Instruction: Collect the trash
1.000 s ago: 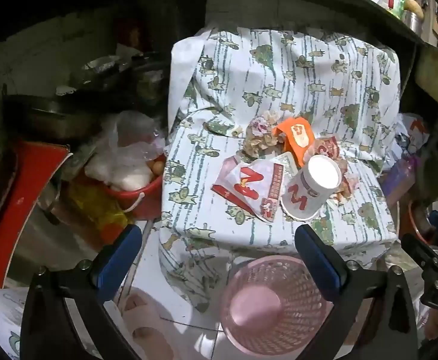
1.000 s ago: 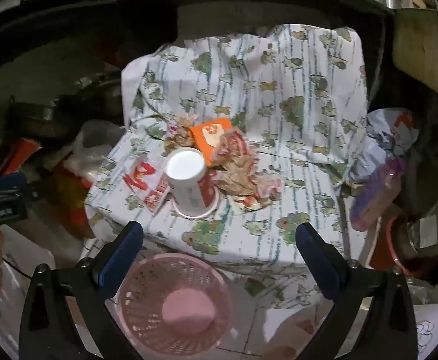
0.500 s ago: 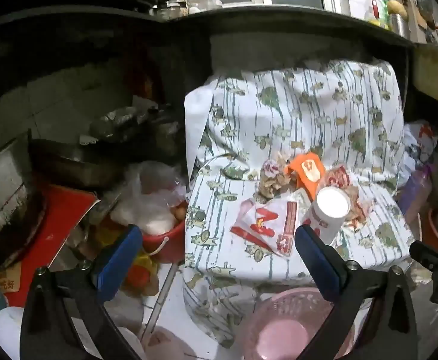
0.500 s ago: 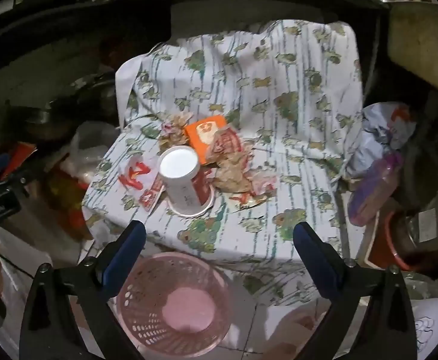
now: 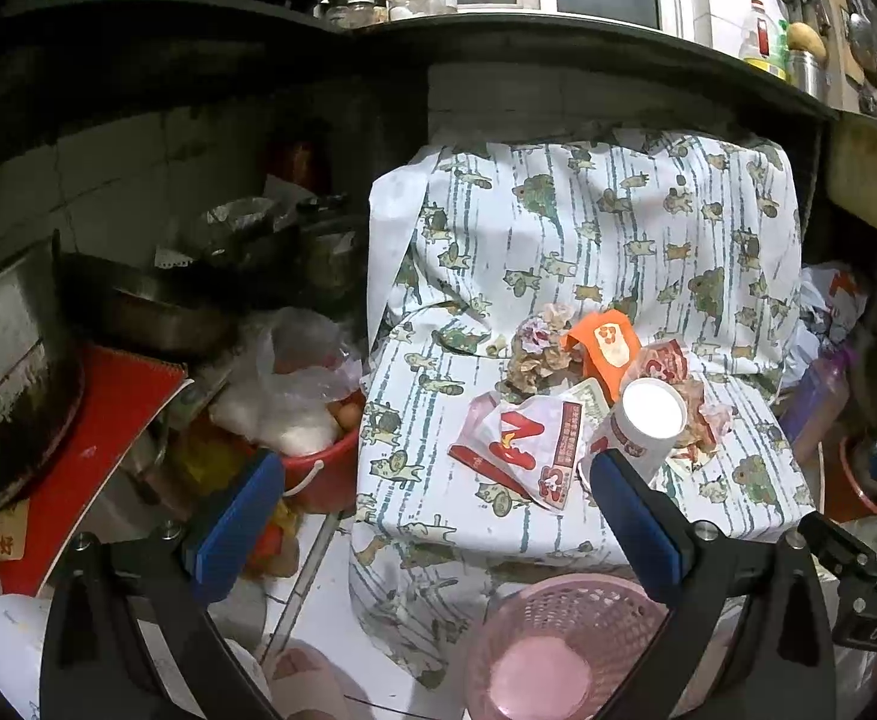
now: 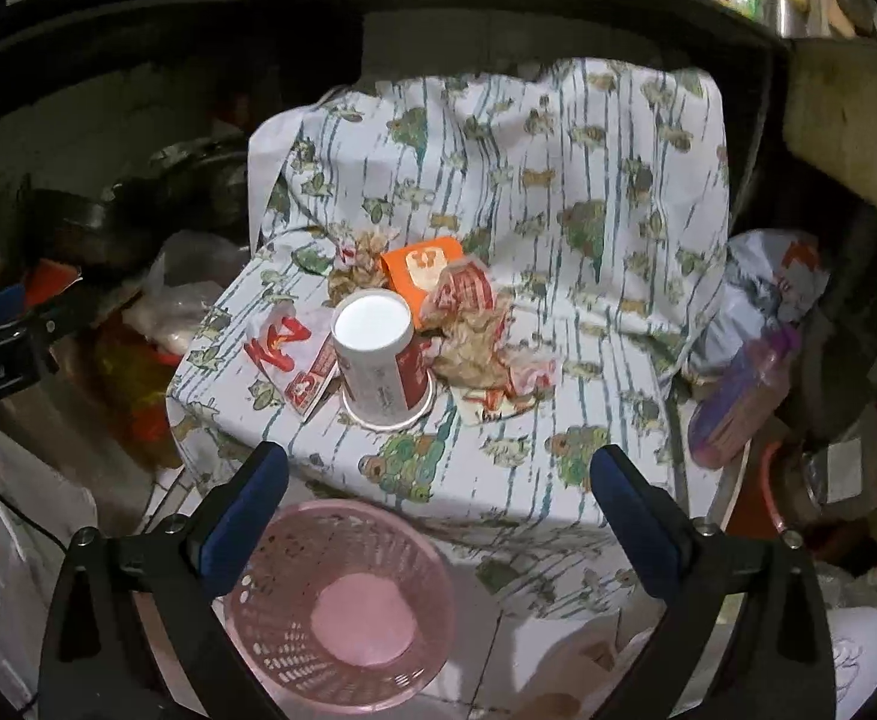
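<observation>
Trash: fast-food litter heaped on the seat of a chair draped in a patterned cloth point(image 6: 558, 192), with nothing gripped by either tool.
Left edge: a red bucket point(image 5: 324, 474) holding a clear plastic bag sits on the floor beside the chair, near dark pots and a red board.
Left gripper point(image 5: 432, 516): blue-padded fingers spread wide and empty, held above the floor short of the seat's front edge.
Flat wrapper point(image 6: 294, 354): white and red paper lying at the left of the pile, just beside the cup.
Paper cup point(image 6: 378, 354): upside down, its white base up, standing at the middle of the seat.
Orange carton point(image 6: 423, 270): behind the cup, toward the chair back, touching crumpled paper.
Crumpled wrappers point(image 6: 474, 342): brownish, bunched to the right of the cup.
Pink basket point(image 6: 342, 606): mesh, on the tiled floor right in front of the chair; nothing shows inside it.
Right gripper point(image 6: 438, 504): fingers likewise wide apart and empty, hanging above the basket and the seat's front edge.
Right edge: a purple bottle point(image 6: 744, 402) leans beside the chair.
</observation>
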A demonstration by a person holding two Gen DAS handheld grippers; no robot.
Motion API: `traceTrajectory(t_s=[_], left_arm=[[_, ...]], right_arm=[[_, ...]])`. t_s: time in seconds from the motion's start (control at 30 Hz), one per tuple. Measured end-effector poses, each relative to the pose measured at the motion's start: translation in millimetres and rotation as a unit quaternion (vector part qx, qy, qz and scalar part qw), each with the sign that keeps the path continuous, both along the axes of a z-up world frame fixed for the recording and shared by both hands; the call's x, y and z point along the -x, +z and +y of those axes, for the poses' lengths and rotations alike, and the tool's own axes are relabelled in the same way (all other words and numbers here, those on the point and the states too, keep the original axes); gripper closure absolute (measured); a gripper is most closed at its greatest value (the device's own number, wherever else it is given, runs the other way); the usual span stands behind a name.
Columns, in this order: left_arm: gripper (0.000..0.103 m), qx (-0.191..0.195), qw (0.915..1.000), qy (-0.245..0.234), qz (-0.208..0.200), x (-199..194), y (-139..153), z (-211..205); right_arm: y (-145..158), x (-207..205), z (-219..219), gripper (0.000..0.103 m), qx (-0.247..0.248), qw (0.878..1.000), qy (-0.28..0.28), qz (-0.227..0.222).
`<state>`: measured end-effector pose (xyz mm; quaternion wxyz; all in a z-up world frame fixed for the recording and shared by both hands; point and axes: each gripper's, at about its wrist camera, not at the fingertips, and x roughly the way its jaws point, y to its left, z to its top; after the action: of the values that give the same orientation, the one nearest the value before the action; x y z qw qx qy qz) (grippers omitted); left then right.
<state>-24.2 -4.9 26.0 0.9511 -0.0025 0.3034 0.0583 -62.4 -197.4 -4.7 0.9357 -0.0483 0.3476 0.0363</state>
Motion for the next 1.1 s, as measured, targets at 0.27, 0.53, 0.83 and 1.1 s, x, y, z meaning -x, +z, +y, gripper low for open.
traceTrajectory(t_s=[0.27, 0.53, 0.83, 1.1], left_arm=[[0.000, -0.011, 0.9999, -0.005, -0.003, 2, 0, -3], [0.000, -0.032, 0.9995, -0.004, -0.004, 2, -2, -8], [0.000, -0.009, 0.9999, -0.010, 0.009, -4, -2, -5], [0.000, -0.002, 0.9999, -0.001, 0.011, -8, -1, 1]], right_arm=[[3, 1, -3, 0.003, 0.001, 1.000, -0.012, -0.015], [2, -1, -2, 0.003, 0.014, 1.000, -0.019, -0.018], [2, -5, -7, 0.003, 0.010, 0.999, -0.028, -0.018], [-1, -9, -7, 0.003, 0.019, 0.999, -0.037, -0.015]])
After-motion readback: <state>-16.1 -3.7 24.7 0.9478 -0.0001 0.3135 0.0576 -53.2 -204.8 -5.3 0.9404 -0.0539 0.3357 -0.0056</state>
